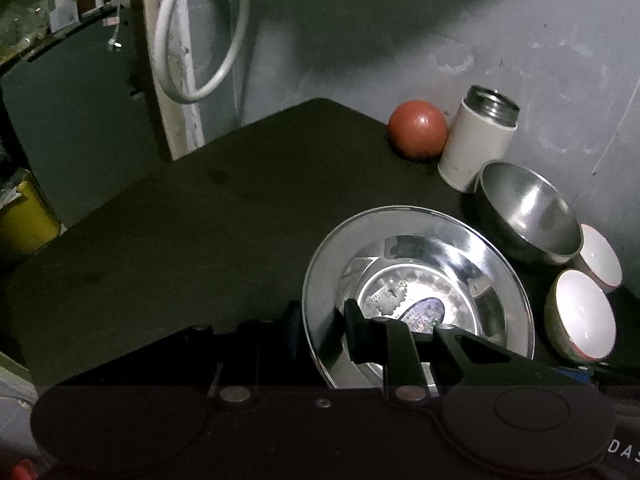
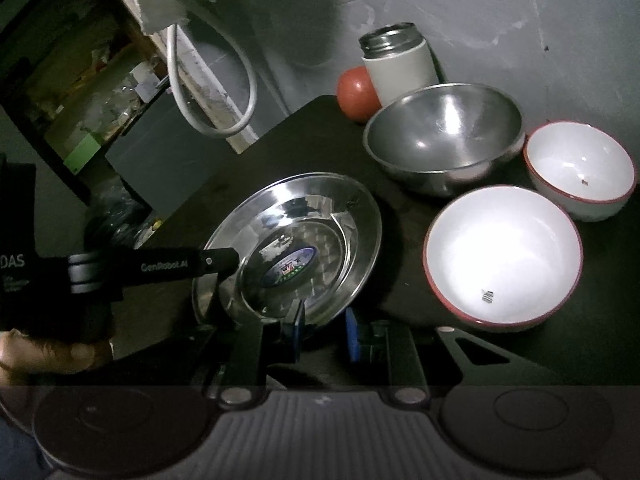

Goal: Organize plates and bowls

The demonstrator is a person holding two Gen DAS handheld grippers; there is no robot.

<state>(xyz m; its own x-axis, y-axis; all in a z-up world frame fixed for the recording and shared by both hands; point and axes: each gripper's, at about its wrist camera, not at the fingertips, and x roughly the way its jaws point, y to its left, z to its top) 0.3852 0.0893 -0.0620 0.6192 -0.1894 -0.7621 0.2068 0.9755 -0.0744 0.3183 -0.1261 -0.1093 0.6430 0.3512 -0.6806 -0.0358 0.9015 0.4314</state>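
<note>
Nearest the right wrist camera, the right tool (image 2: 322,330) is clamped on the near rim of the steel plate (image 2: 304,236), one blue pad lying over the rim and the other under it. The left tool (image 2: 224,264) reaches in from the plate's left and pinches the rim there; in its own view one finger (image 1: 362,332) lies inside the dish and the other outside. Two grips on different parts of the rim probably serve to keep the shallow, slippery plate level, and it looks tipped off the dark counter (image 2: 404,216), though that is hard to confirm. Just beyond to the right sits the large white bowl (image 2: 502,256) with a red rim, then the small white bowl (image 2: 580,168), with the steel bowl (image 2: 444,136) behind, all close together. Farthest, against the wall, stand the flask (image 2: 400,64) and the red ball (image 2: 356,94). Open room lies to the left of the plate, where the counter is bare up to its edge; the right side is crowded.
</note>
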